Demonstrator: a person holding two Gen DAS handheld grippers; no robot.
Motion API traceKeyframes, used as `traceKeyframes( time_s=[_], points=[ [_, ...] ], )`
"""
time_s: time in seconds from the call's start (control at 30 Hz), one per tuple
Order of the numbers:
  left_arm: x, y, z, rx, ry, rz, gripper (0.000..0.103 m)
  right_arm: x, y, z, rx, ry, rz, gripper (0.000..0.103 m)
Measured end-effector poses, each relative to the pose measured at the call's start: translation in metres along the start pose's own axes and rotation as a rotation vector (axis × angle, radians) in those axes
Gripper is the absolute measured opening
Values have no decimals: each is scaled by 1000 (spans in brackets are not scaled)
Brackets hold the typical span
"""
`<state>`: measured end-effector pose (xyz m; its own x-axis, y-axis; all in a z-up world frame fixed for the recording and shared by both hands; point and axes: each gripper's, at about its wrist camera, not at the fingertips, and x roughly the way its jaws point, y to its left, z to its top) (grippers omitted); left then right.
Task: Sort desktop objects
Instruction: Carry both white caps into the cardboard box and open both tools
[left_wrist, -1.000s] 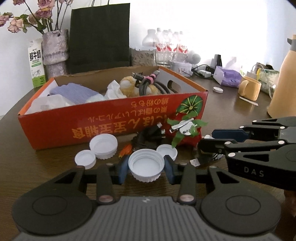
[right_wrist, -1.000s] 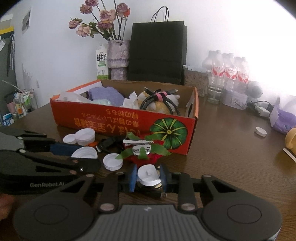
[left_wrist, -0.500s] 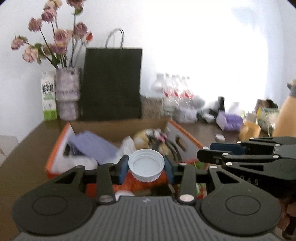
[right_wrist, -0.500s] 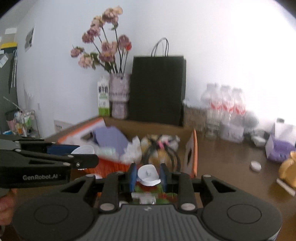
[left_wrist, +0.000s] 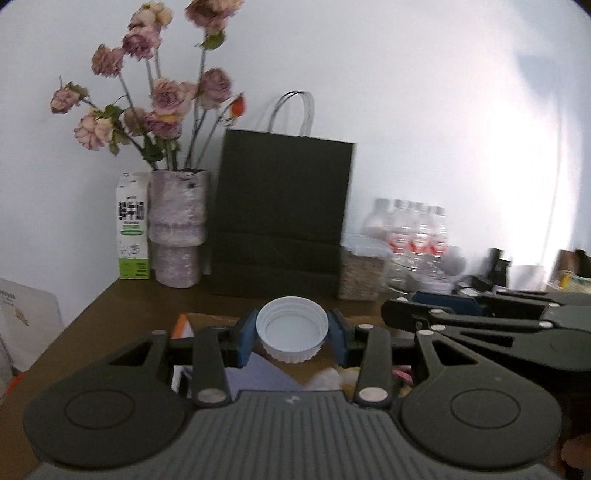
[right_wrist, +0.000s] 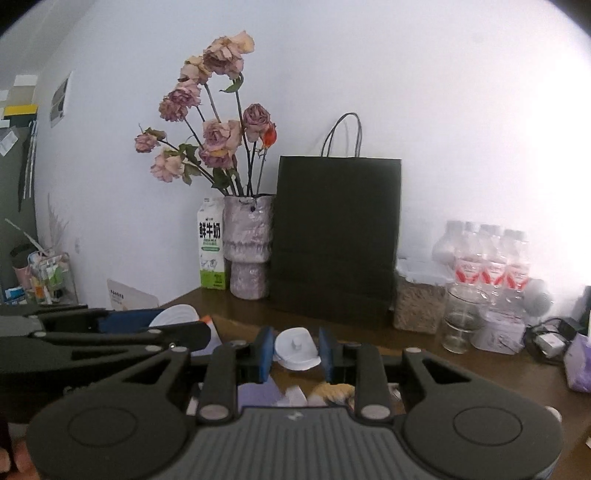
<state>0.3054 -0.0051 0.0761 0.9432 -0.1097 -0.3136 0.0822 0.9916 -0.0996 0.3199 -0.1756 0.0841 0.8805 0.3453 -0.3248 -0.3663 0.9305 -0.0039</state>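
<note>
Left gripper (left_wrist: 292, 334): clenched on a wide white bottle cap (left_wrist: 291, 332), open side facing you, blue pads on its ribbed rim. Right gripper (right_wrist: 296, 350): clenched on a smaller white flip-top cap (right_wrist: 297, 349), tilted between the pads, its nub showing.

Location of items: both caps are in the air above the orange-edged cardboard box (left_wrist: 183, 325), whose near corner and contents (a lavender cloth (left_wrist: 258, 374), something tan and fluffy (right_wrist: 332, 389)) show just under your fingers.

Surroundings: brown table (right_wrist: 424, 354); behind the box, a milk carton (right_wrist: 211, 245), vase of dried roses (right_wrist: 249, 247), black paper bag (right_wrist: 338, 236), water bottles (right_wrist: 487, 258) and an empty glass (right_wrist: 460, 319).

Risks, judged from here:
- Your two grippers sit side by side, very near; letting go in a hurry could knock one cap out with the other tool.
- The flip-top cap is held askew, so it may twist free early.
- Release too far forward and a cap likely bounces off the box's far wall toward the bag or glass.
</note>
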Motion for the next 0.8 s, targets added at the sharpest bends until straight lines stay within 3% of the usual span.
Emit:
traceKeyframes(
  time_s=[0.17, 0.4, 0.8],
  points=[
    [37, 21, 5, -24, 45, 39, 41, 47, 2, 6, 30, 42, 16, 25],
    [73, 36, -13, -23, 160, 75, 41, 98, 2, -9, 46, 136, 27, 25],
    [89, 32, -29, 15, 227, 98, 41, 112, -2, -28, 38, 202, 21, 25]
  ],
)
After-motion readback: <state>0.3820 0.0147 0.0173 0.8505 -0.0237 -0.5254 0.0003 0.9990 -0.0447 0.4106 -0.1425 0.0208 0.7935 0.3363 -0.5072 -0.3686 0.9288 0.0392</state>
